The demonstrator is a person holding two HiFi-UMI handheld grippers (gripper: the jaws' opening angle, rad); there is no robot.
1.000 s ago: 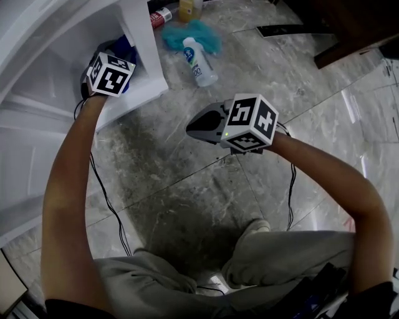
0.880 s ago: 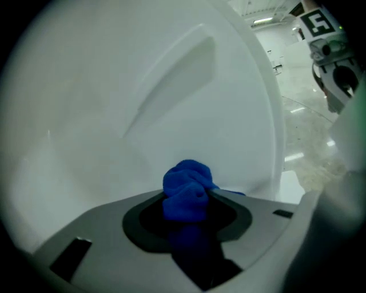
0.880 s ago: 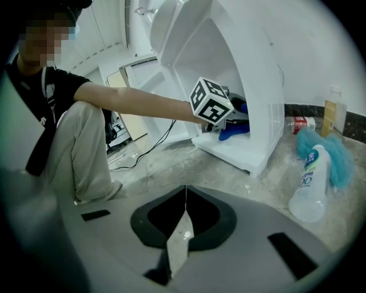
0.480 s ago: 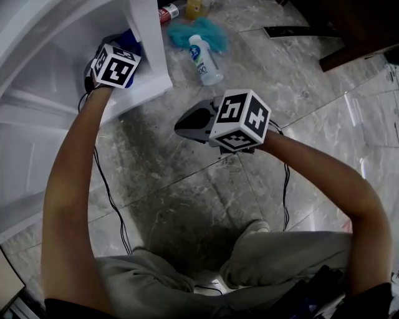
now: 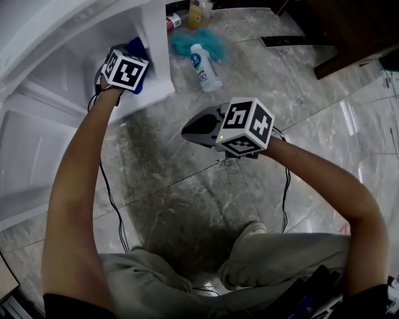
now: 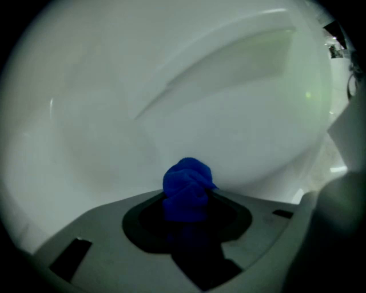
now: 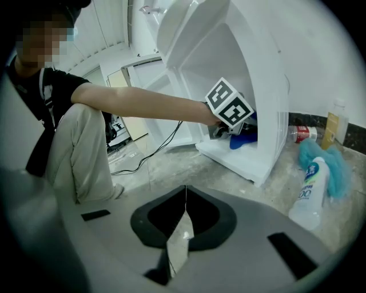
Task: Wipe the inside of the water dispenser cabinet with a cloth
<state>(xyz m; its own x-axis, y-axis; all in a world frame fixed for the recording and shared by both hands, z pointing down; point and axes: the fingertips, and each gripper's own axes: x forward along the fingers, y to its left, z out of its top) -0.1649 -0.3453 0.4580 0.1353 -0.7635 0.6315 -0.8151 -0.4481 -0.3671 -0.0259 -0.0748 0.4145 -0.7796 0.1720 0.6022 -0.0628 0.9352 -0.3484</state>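
Note:
My left gripper (image 5: pixel 126 59) reaches into the white water dispenser cabinet (image 5: pixel 154 47), just above its floor ledge. It is shut on a bunched blue cloth (image 6: pixel 187 184), which sticks out past the jaws close to the cabinet's pale inner wall (image 6: pixel 217 109). In the right gripper view the same cloth (image 7: pixel 245 139) shows below the marker cube, at the cabinet's (image 7: pixel 260 86) open front. My right gripper (image 5: pixel 192 129) hangs over the grey stone floor in front of the cabinet. It is shut, its jaws meeting in a thin line (image 7: pixel 185 197) with nothing between them.
A white bottle (image 5: pixel 203 63) lies on the floor beside a teal cloth (image 5: pixel 186 41), right of the cabinet. A red can (image 5: pixel 173 23) and a yellow bottle (image 5: pixel 199 9) stand behind them. A black cable (image 5: pixel 110 194) trails from the left arm. Dark wooden furniture (image 5: pixel 349 31) stands at the upper right.
The left gripper has rolled a little inside the cabinet with the blue cloth still in it. The right gripper has stayed over the floor, shut.

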